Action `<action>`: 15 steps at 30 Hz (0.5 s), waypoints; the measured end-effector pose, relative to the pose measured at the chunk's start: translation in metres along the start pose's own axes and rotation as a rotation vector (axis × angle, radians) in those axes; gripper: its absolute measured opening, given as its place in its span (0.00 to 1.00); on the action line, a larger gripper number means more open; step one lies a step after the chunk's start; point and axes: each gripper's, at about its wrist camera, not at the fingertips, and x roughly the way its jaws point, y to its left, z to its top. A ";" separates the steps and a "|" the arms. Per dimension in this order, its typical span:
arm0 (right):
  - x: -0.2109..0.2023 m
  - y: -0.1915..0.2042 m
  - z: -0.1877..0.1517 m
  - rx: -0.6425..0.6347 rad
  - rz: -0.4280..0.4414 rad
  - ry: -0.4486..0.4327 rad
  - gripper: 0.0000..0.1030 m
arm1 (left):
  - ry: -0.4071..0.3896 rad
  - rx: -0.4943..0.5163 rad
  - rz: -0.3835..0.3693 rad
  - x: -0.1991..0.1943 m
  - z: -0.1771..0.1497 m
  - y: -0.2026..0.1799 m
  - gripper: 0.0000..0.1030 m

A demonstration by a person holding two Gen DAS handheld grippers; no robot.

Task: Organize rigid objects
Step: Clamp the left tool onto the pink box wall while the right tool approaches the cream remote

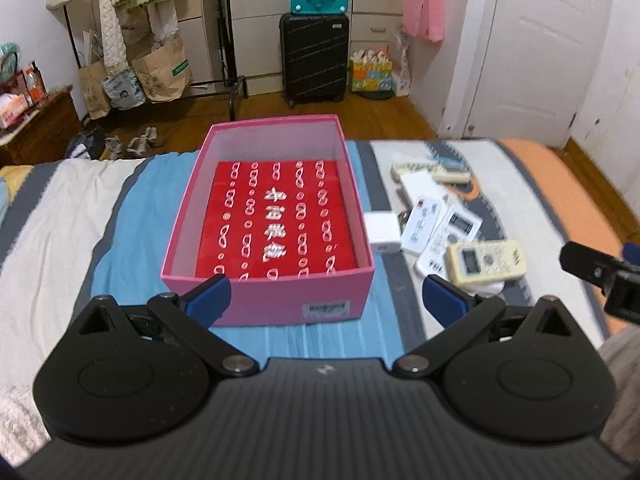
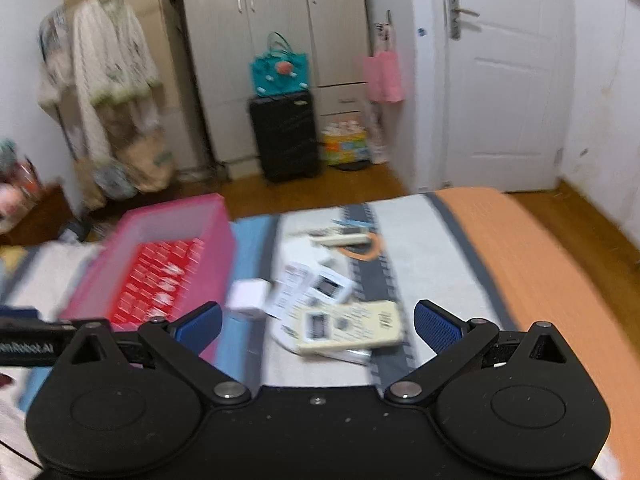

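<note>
L wrist: left gripper [image 1: 326,294] jaws wide, empty | pink cardboard box [image 1: 264,300] on striped bed [image 1: 60,208], red patterned liner | R wrist: right gripper [image 2: 318,322] wide, empty | cream remote [image 2: 348,326] flat, rectangular, beside box, blurred

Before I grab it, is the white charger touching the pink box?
Cannot tell. In the left wrist view the charger sits right against the box wall; no gap or contact shows plainly.

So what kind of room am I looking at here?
Most likely a bedroom in a home: the pink box sits on a bed with a striped cover, a wardrobe lines the far wall, and a black suitcase stands before it.
</note>
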 end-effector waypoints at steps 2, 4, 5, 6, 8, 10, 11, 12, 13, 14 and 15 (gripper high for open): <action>0.005 -0.004 0.012 0.019 0.054 -0.002 1.00 | -0.010 -0.023 -0.040 -0.004 0.007 0.010 1.00; 0.016 -0.005 0.028 0.006 0.085 0.046 1.00 | -0.022 -0.018 -0.095 -0.007 0.016 0.022 1.00; 0.025 -0.006 0.035 0.001 0.098 0.085 1.00 | -0.021 -0.012 -0.130 -0.006 0.020 0.027 1.00; 0.034 -0.007 0.042 0.003 0.120 0.123 1.00 | -0.012 -0.009 -0.164 -0.004 0.027 0.034 0.99; 0.056 -0.013 0.051 0.046 0.161 0.200 1.00 | -0.005 -0.013 -0.200 0.002 0.038 0.044 0.99; 0.085 -0.021 0.055 0.104 0.192 0.301 1.00 | -0.021 -0.005 -0.193 0.010 0.049 0.052 0.98; 0.098 -0.023 0.055 0.116 0.199 0.347 1.00 | -0.020 0.002 -0.177 0.014 0.054 0.055 0.98; 0.111 -0.026 0.054 0.127 0.191 0.387 0.99 | -0.017 0.012 -0.157 0.020 0.060 0.058 0.98; 0.122 -0.029 0.052 0.129 0.171 0.420 0.99 | -0.013 0.025 -0.138 0.025 0.065 0.060 0.98; 0.131 -0.031 0.049 0.131 0.142 0.444 0.99 | -0.006 0.036 -0.118 0.031 0.071 0.064 0.98; 0.139 -0.033 0.046 0.136 0.112 0.467 0.98 | 0.008 0.039 -0.104 0.039 0.076 0.068 0.98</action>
